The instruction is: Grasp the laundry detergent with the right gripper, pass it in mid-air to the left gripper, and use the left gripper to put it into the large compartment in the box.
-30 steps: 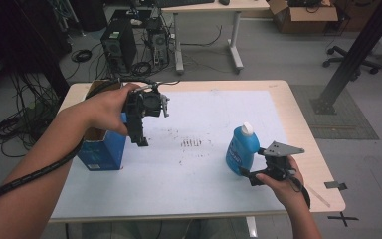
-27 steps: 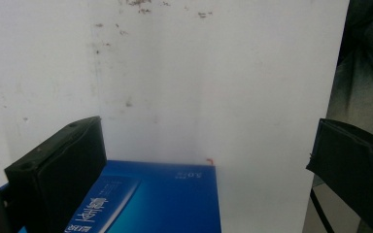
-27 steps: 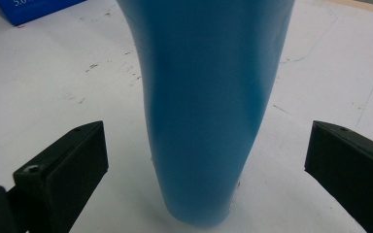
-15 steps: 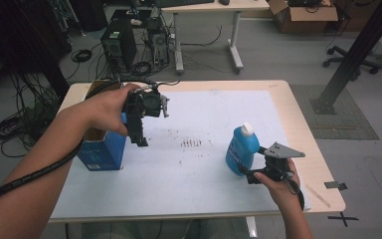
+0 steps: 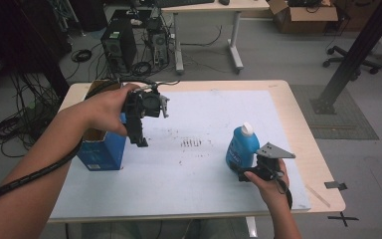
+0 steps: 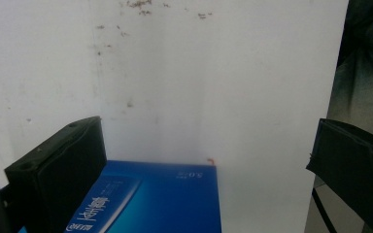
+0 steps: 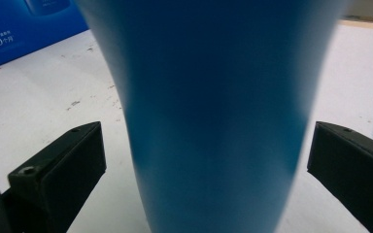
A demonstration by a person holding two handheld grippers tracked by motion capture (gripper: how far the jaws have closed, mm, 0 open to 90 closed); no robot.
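Right gripper view: bottle between open jaws

Readable text for you: the blue box carries white print "5.0" followed by two Chinese characters I can't make out, seen in the right gripper view. Same "5.0" print shows upside down and tiny on the box in the left gripper view, beside larger white Chinese characters, too cut off to read. Nothing legible on the blue bottle

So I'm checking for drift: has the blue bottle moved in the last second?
No. The blue bottle stands at the same spot right of the dark marks.
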